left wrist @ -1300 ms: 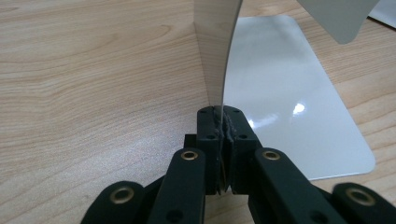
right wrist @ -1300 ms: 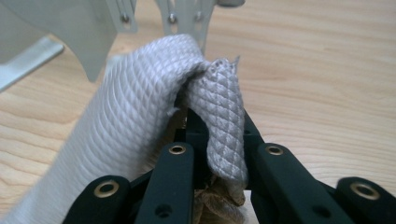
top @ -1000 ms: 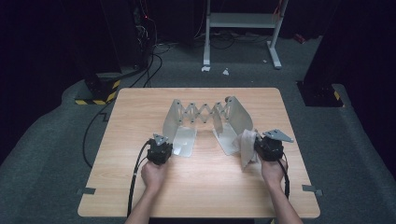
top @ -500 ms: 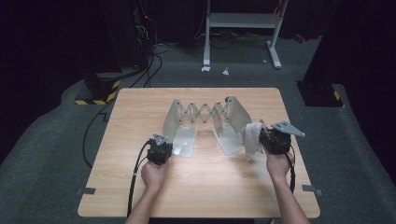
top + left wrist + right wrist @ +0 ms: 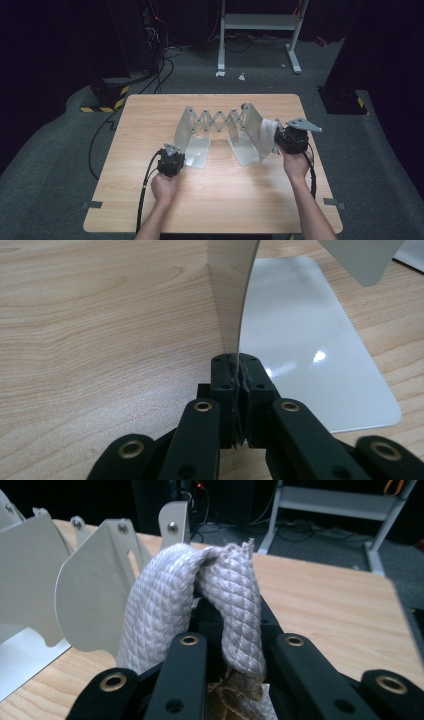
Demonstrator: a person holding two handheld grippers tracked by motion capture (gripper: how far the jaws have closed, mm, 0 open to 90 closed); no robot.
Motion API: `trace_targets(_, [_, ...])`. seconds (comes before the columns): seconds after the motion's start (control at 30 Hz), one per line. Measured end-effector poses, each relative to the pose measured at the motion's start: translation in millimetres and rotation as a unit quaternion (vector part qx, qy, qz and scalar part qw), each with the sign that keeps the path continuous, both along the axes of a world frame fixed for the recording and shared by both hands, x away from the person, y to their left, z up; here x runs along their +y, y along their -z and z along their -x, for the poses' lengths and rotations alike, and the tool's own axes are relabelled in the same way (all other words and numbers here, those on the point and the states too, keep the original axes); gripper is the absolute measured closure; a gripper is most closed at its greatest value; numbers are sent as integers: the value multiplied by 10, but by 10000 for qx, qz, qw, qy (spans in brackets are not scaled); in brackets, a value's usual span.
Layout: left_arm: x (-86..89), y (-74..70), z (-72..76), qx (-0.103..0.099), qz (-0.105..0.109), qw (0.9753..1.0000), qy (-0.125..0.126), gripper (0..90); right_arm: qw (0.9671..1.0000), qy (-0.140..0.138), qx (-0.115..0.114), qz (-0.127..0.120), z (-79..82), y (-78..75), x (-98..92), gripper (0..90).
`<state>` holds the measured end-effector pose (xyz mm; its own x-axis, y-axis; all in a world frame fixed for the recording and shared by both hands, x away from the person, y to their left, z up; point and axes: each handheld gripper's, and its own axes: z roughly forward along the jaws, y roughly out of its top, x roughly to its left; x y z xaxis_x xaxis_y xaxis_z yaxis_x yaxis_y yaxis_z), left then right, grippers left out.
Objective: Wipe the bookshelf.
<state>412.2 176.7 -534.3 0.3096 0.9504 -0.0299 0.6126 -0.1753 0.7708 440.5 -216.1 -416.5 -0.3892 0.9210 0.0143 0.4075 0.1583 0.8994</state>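
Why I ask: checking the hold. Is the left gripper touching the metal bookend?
Touching. The left gripper view shows the left gripper with its jaws shut on the thin edge of the metal bookend, no gap visible.

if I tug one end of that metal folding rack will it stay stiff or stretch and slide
The folding rack would probably stretch: its end plates join through a scissor lattice. The smooth plates likely slide on the table. The left gripper, shut on one upright edge, may steady it.
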Motion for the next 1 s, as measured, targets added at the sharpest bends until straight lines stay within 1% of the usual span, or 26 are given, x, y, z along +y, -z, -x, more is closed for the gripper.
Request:
trace_targets(0.2, [0, 0, 0, 0, 2, 10000, -1, 858, 9998, -71, 189, -10, -27, 187, 79, 815])
trace_targets(0.33, [0, 0, 0, -1, -1, 10000, -1, 858, 9996, -93, 260, -29, -33, 292, 99, 815])
trace_targets(0.57, [-1, 0, 1, -1, -1, 10000, -3, 857, 9995, -57, 326, -19, -8, 404, 62, 814])
trace_targets(0.7, [-2, 0, 1, -3, -9, 10000, -2, 857, 9997, -12, 253, -63, 44, 406, 7, 815])
trace_targets(0.87, [-3, 0, 1, -6, -15, 10000, -3, 857, 9999, -32, 115, -116, 163, 335, -61, 815])
trace_targets(1.0, [-4, 0, 2, -8, -15, 10000, -5, 857, 9999, -72, 79, -62, 257, 334, -101, 814])
